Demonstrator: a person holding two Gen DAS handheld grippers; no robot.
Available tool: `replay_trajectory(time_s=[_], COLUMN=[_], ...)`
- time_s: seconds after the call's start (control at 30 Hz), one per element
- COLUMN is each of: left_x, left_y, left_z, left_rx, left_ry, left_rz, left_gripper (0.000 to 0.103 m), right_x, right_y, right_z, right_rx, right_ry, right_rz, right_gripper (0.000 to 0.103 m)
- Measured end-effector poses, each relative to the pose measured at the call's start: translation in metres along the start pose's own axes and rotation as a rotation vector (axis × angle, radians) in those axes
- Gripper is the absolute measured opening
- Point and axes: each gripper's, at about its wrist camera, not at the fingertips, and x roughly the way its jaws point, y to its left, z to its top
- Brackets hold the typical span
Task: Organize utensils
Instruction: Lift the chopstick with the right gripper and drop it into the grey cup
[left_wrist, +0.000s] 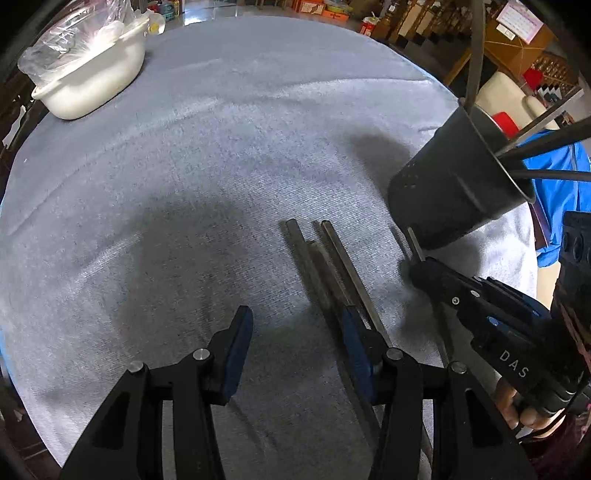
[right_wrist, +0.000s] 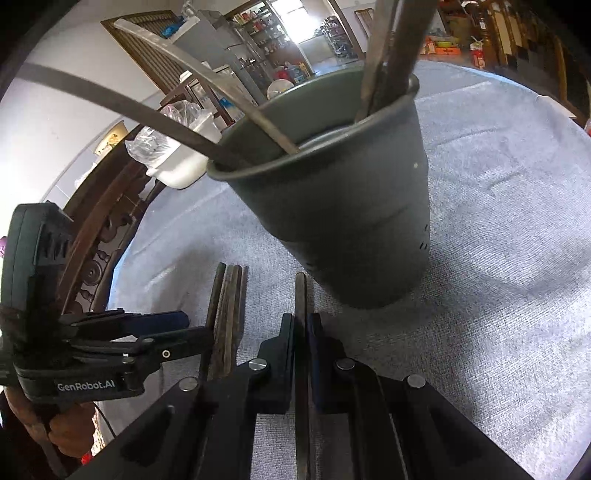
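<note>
The right gripper (right_wrist: 301, 328) is clamped on a single chopstick (right_wrist: 300, 291), whose long axis runs straight along the fingers toward twelve o'clock, its blunt end just short of the foot of the dark cup (right_wrist: 347, 206). The left gripper (left_wrist: 293, 343) hangs with its fingers half apart over the cloth (left_wrist: 221, 166), holding nothing; three more chopsticks (left_wrist: 325, 266) lie bundled by its right finger, pointing to about eleven o'clock. To do this step well, I judge the held stick should be lifted clear, tipped upright and lowered over the rim among the sticks already leaning there, without knocking the cup. Far off at ten o'clock sits a white tub (left_wrist: 92, 74).
</note>
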Motion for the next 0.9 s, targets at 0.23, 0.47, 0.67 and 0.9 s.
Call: replay_trajectory(time_s=[0.23,0.47,0.67,0.9], left_x=[0.001,0.004,0.008,-0.029], left_y=[-0.001,0.01,0.002,-0.002], left_z=[0.013,0.032,0.031,0.01], left_rx=[-0.006,-0.055,-0.06,-0.097], left_ry=[0.0,-0.02,-0.048,-0.153], left_rz=[0.009,-0.004,0.026,0.022], left_gripper=[0.051,0.029,0.009,0.007], right_x=[0.005,0.009,0.008,-0.044], right_y=[0.001,0.006,0.014,0.013], right_z=[0.005,0.007,0.006,0.006], right_rx=[0.014,0.017,-0.05,-0.072], right_ry=[0.023,-0.007,-0.046,-0.176], right_rz=[-0.009,-0.046,-0.091,0.03], right_gripper=[0.009,0.011,0.007,0.007])
